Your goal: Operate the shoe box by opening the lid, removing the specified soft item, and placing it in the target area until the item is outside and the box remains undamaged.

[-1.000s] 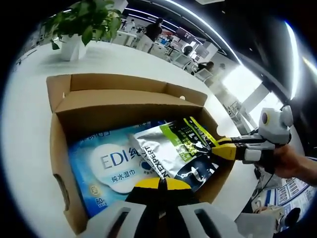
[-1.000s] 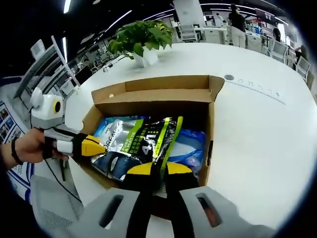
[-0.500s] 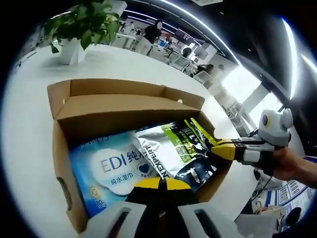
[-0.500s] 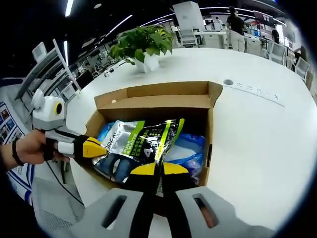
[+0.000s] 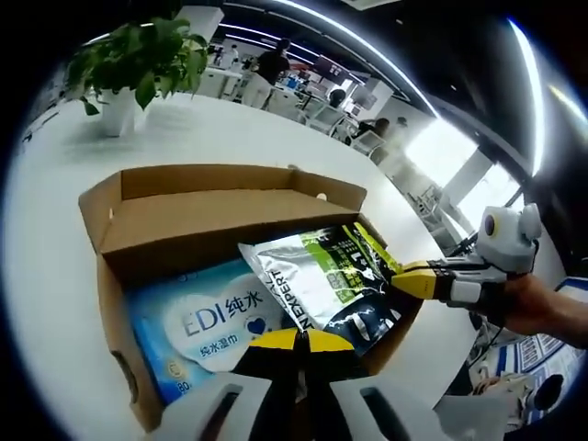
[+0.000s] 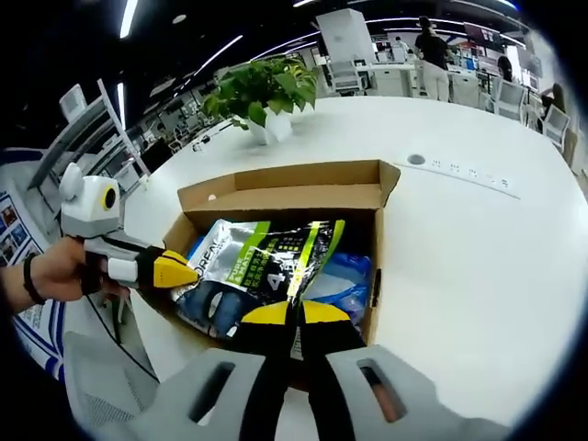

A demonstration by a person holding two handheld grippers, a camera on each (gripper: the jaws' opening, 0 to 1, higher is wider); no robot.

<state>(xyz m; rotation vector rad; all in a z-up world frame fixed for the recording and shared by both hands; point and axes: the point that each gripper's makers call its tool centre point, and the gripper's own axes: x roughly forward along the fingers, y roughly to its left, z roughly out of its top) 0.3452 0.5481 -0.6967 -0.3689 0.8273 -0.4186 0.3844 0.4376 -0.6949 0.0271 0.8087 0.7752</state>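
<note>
Two steps left: pouch gripped but not yet out

Lid work looks done: the shoe box [image 6: 276, 197] stands open just ahead of both grippers. The right gripper [image 6: 287, 317] is pinched onto the near edge of the silver-green pouch [image 6: 266, 266], which tilts up but sits inside the box, above the blue wipes pack [image 5: 207, 317]. The left gripper [image 5: 296, 342] has its tips pressed together at the pouch's edge; whether it actually clamps it I cannot tell. Lifting out and placing remain.
</note>
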